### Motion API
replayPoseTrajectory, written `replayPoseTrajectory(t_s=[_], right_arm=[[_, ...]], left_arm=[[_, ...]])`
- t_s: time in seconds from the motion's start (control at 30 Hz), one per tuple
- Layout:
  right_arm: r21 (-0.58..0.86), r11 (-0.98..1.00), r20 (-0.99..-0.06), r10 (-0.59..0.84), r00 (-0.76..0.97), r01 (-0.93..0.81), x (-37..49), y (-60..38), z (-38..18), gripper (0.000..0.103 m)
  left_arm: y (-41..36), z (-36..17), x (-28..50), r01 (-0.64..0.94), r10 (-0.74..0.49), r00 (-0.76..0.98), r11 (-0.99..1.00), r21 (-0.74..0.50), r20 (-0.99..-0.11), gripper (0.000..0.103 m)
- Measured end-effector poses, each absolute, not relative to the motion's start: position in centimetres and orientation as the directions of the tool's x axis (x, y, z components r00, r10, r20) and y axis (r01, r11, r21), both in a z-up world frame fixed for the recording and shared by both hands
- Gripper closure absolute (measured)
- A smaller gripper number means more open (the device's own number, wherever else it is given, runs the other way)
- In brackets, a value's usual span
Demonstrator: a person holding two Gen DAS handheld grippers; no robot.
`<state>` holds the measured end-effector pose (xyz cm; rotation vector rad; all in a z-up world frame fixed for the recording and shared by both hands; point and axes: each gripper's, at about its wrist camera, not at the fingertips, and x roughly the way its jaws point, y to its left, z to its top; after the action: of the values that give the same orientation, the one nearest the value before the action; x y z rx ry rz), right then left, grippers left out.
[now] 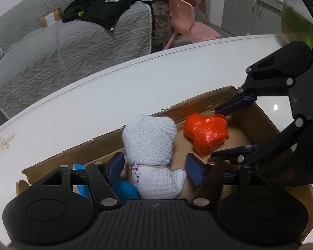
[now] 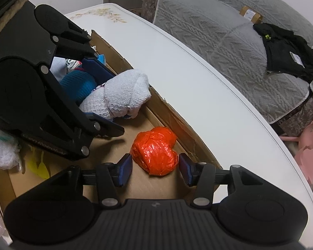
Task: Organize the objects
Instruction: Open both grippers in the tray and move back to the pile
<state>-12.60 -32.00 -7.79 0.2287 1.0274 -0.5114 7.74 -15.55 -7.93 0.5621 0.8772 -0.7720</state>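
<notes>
Your left tool (image 1: 154,167) spread wide, straddling white knitted sock bundle (image 1: 150,145) in cardboard box (image 1: 198,102) on white tabletop (image 1: 114,95); pads clear of it. Bundle soft, ribbed, rolled. Your right tool (image 2: 155,169) parted around crinkled orange plastic-wrapped lump (image 2: 155,152) on box floor; pads not pressing. Blue knit roll (image 2: 77,85) sits beside white bundle.

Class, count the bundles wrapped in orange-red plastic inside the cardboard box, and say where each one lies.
1. The orange-red plastic bundle lies on the cardboard box floor by its far wall, between the right gripper's fingers. Others could be hidden behind the left gripper.
</notes>
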Motion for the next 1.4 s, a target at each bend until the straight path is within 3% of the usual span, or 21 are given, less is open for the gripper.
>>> replayPoseTrajectory(t_s=[0.23,0.4,0.57,0.77,1.07,1.4], right_arm=[[-0.044,0.839,-0.862,-0.306,0.405,0.542,-12.6,-31.5,-6.8,0.052],[-0.042,0.794,-0.859,-0.338,0.384,0.606,-13.1,-30.5,-5.5,0.034],[-0.03,0.726,-0.852,-0.378,0.363,0.687,-13.5,-29.2,-4.0,0.027],[-0.01,0.652,-0.845,-0.411,0.343,0.758,-13.6,-27.4,-2.6,0.024],[0.098,0.581,-0.828,-0.403,0.39,0.808,-14.7,-22.0,-0.2,0.018],[0.167,0.687,-0.82,-0.301,0.486,0.708,-15.3,-15.9,-0.4,0.017]], left_arm=[[-14.4,-6.3,7.5,0.747,-0.36,0.416,0.66,0.087,-0.835,0.027],[-12.2,-4.5,6.7,0.7,-0.367,0.428,0.712,0.046,-0.825,0.022],[-9.0,-3.4,6.5,0.617,-0.33,0.451,0.787,0.022,-0.829,0.019],[-5.3,-2.0,6.0,0.537,-0.309,0.45,0.843,-0.023,-0.838,0.018],[-2.1,-0.3,2.2,0.558,-0.289,0.426,0.83,-0.003,-0.857,0.013],[1.6,-1.4,-3.2,0.559,-0.257,0.36,0.829,-0.013,-0.897,0.01]])
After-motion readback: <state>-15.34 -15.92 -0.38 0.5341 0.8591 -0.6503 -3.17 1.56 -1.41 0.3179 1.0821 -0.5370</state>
